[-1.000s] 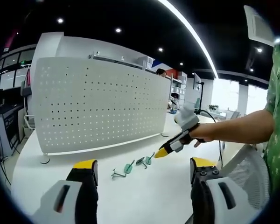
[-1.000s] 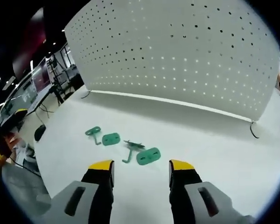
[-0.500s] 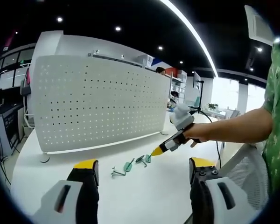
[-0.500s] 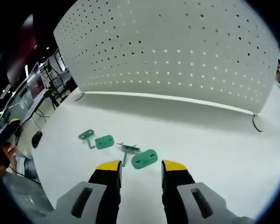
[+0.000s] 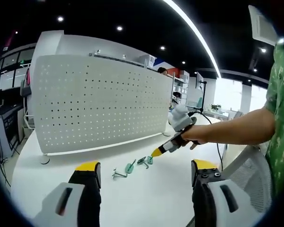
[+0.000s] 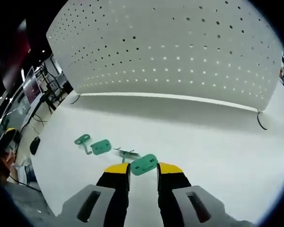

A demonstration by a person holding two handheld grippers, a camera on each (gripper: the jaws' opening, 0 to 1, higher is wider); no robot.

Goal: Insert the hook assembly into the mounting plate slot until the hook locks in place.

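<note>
In the right gripper view the right gripper stood lowest in the frame, its yellow-tipped jaws drawn narrow on either side of a green mounting plate that lay flat on the white table — the tips sat just beside the plate's two ends, though whether they were actually pressing it could not be told. Touching the plate's far-left edge lay a dark metal hook, and a little farther to the left sat a second green plate with a green hook piece right against it. Beyond them the table ran on to a curved white pegboard panel standing upright on its edge, a thin foot showing at its right end. In the left gripper view the left gripper hovered above the near table with its jaws spread wide and nothing between them. Farther out, the same small green and metal parts lay in a short row, and the other gripper came in from the right with its yellow tip down at the rightmost part — held by a person's hand on a bare forearm, a green patterned sleeve at the frame's edge. Behind stood the pegboard panel, and past it a dim office with ceiling lights.
</note>
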